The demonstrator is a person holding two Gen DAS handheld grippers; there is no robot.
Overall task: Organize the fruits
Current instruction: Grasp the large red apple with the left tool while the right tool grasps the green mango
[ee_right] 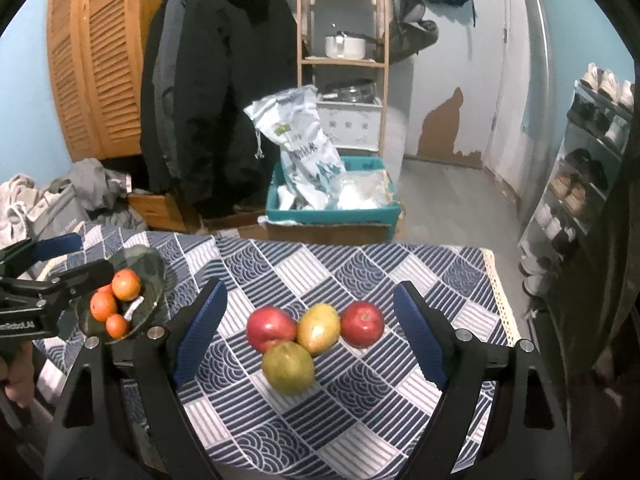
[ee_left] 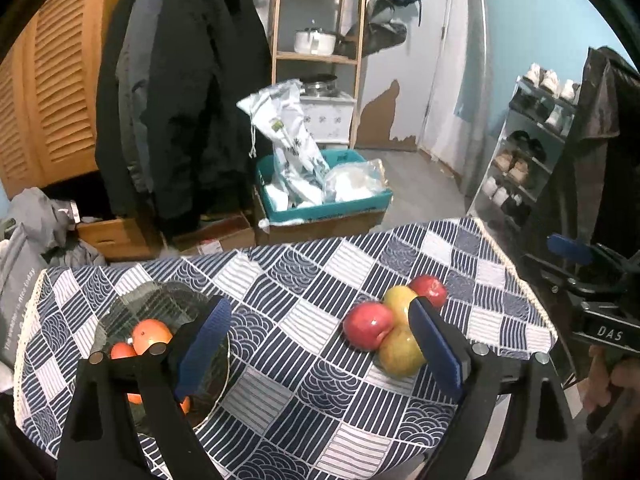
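Left wrist: left gripper [ee_left: 320, 344] spread wide, empty, above checked tablecloth [ee_left: 288, 280]; oranges [ee_left: 150, 336] in glass bowl [ee_left: 120, 312].
Right wrist: right gripper [ee_right: 310, 336] released, apples [ee_right: 316, 334] clustered between its fingers, untouched.

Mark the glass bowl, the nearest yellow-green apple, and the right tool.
glass bowl [ee_right: 154, 276], right wrist view, bare far rim.
yellow-green apple [ee_right: 288, 368], right wrist view, centre of skin.
right tool [ee_right: 310, 336], right wrist view, midway between fingertips.
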